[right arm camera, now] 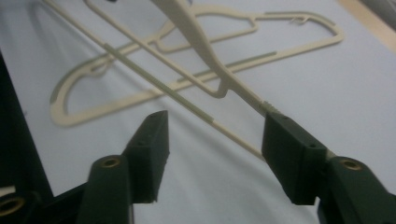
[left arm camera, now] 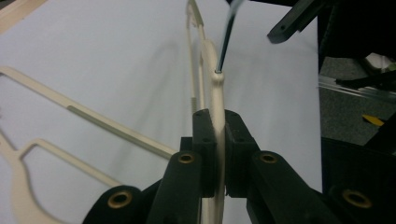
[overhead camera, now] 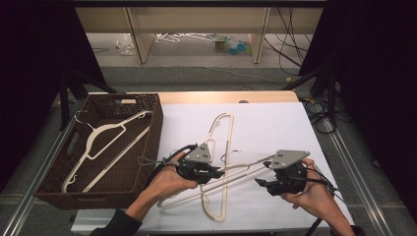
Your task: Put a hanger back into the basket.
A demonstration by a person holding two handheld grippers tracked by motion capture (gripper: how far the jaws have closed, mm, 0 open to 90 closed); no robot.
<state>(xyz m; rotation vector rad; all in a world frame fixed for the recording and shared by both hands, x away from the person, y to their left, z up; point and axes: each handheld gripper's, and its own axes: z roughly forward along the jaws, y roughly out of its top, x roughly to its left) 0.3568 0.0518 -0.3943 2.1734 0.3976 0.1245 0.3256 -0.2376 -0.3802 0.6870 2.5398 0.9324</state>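
Cream plastic hanger (left arm camera: 217, 100) clamped edge-on in left gripper (left arm camera: 219, 154) jaws, lifted across second hanger (overhead camera: 222, 162) flat on white counter (overhead camera: 275, 128), right of wicker basket (overhead camera: 147, 147). Right gripper (right arm camera: 212, 140) jaws parted, released, one pad beside held hanger's arm.

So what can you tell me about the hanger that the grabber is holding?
The held hanger looks like cream plastic with a thin metal hook. The left gripper is shut on its neck, lifting it over the white table. It crosses above another hanger lying flat. Its arm runs beside one jaw of the open right gripper.
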